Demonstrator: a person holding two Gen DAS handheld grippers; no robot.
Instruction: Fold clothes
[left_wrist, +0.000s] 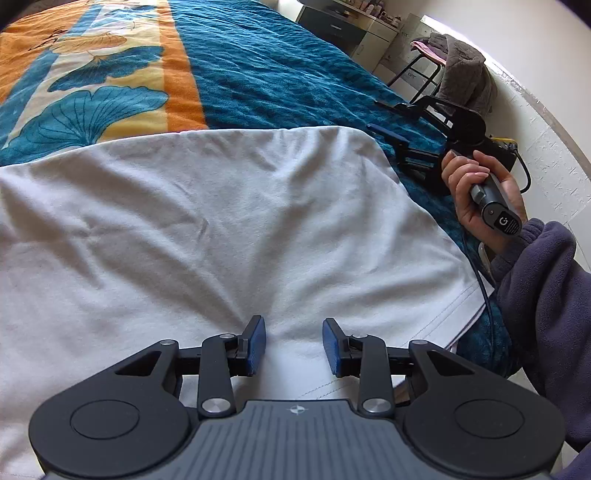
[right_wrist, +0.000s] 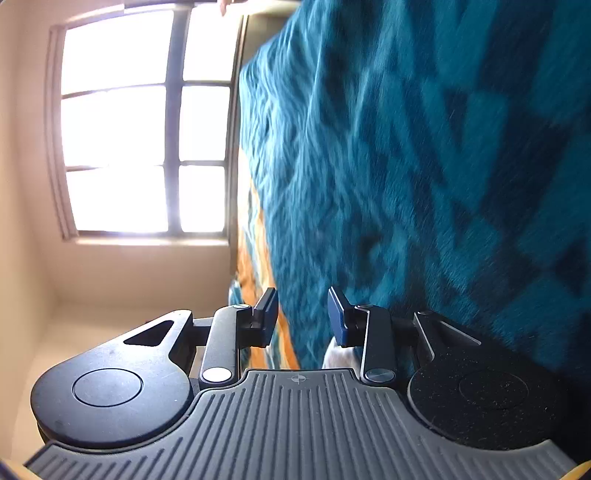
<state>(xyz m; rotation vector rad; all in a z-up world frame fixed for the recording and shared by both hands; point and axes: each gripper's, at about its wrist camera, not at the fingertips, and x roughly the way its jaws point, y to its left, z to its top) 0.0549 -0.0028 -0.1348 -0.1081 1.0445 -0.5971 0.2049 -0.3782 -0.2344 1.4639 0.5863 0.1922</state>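
Note:
A white garment (left_wrist: 207, 229) lies spread on the bed, its stitched hem at the lower right. My left gripper (left_wrist: 294, 341) sits low over its near edge, open. Cloth shows in the gap between the blue pads (left_wrist: 256, 341), and creases fan out from there. In the left wrist view my right gripper (left_wrist: 386, 118) hovers over the teal blanket just past the garment's far right corner, held by a hand (left_wrist: 476, 192). In its own rolled view the right gripper (right_wrist: 302, 317) is open with nothing between the pads. A scrap of white cloth (right_wrist: 338, 354) shows under one finger.
The bed carries a teal blanket (left_wrist: 280, 66) with an orange and cream leaf panel (left_wrist: 92, 77) on the left. A chair draped with grey clothes (left_wrist: 461, 70) and a dresser (left_wrist: 343, 26) stand beyond the bed's right side. A window (right_wrist: 144, 125) fills one wall.

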